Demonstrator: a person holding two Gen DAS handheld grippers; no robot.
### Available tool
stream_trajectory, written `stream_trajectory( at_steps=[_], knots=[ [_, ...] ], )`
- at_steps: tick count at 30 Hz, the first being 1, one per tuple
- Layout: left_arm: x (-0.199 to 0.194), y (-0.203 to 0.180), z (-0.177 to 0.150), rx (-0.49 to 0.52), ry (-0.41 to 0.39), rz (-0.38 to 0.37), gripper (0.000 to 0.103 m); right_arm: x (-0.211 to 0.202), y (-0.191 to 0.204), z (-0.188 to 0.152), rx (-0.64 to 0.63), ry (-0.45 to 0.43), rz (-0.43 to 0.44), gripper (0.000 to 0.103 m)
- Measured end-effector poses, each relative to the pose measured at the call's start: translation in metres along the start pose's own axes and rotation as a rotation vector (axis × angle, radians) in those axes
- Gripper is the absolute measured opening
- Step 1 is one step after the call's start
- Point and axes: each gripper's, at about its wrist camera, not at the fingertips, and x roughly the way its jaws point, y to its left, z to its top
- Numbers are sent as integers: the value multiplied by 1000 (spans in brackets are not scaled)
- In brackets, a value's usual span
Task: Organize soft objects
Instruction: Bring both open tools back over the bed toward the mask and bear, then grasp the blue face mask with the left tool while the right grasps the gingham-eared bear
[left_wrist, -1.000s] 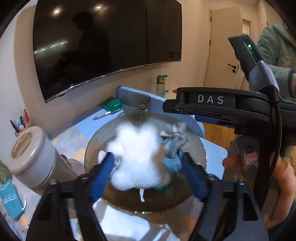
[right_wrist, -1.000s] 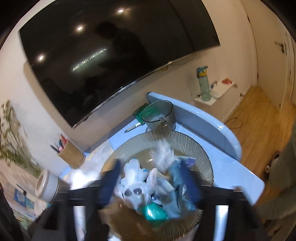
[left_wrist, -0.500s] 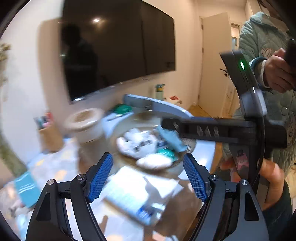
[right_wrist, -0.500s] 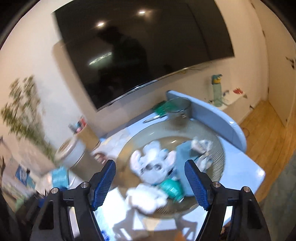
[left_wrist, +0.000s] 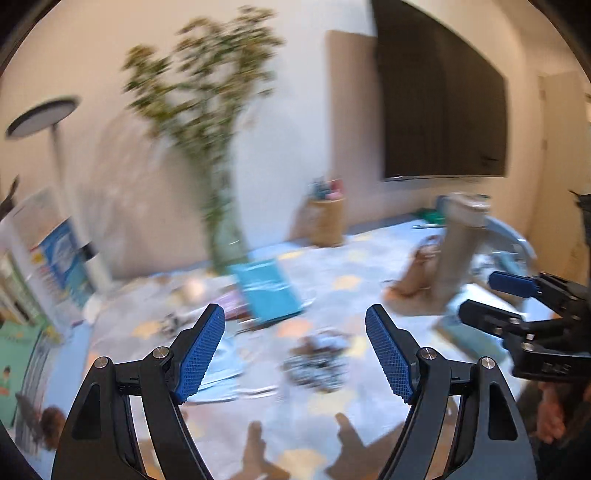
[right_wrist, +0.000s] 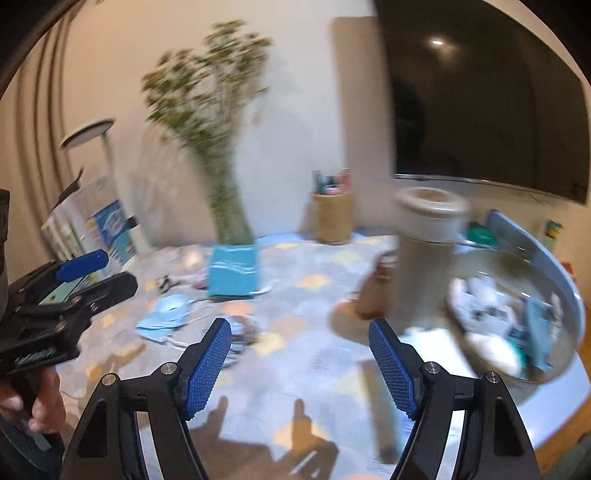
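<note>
Your left gripper (left_wrist: 295, 349) is released, its blue pads spread wide with nothing between them, hovering above the patterned table (left_wrist: 343, 402). In its view, a crumpled black-and-white cloth (left_wrist: 317, 363) lies on the table in the lower middle of the frame, between and just beyond the two fingers, blurred so its kind is hard to tell. A teal box (left_wrist: 267, 291) stands behind it near the centre, and a glass vase with green branches (left_wrist: 207, 122) rises in the upper middle. A tall beige canister (left_wrist: 460, 251) stands right of centre, and a pen cup (left_wrist: 327, 219) sits by the wall.

Your right gripper (right_wrist: 301, 360) is also released and carries nothing. In its view, the ribbed glass bowl (right_wrist: 570, 332) sits at the right edge of the frame, and soft toys (right_wrist: 491, 314), white and teal, lie piled inside it. A pale blue face mask (right_wrist: 166, 315) lies on the table left of centre, apart from the bowl. The same dark patterned cloth (right_wrist: 243, 332) shows just beyond the left finger of this gripper. Your left gripper appears at the left edge of this frame, its fingers apart.
</note>
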Motion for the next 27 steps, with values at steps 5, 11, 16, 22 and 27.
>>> stream_trajectory(
  at_steps=[5,11,16,22,27],
  knots=[
    [34,33,-31,-74,73,69,82,42,33,-9,-18,-2,41,76],
    [51,82,-68,-229,112,90,82,77,33,-29,-23,-31,63,76],
    [76,112,-96,-300,167,105,82,105,14,-37,55,24,77,83],
    [82,133,-111,-419,175,-5,80,126,-1,-43,131,88,111,83],
    [81,132,-113,-426,177,-36,81,136,2,-46,109,139,146,86]
  ],
)
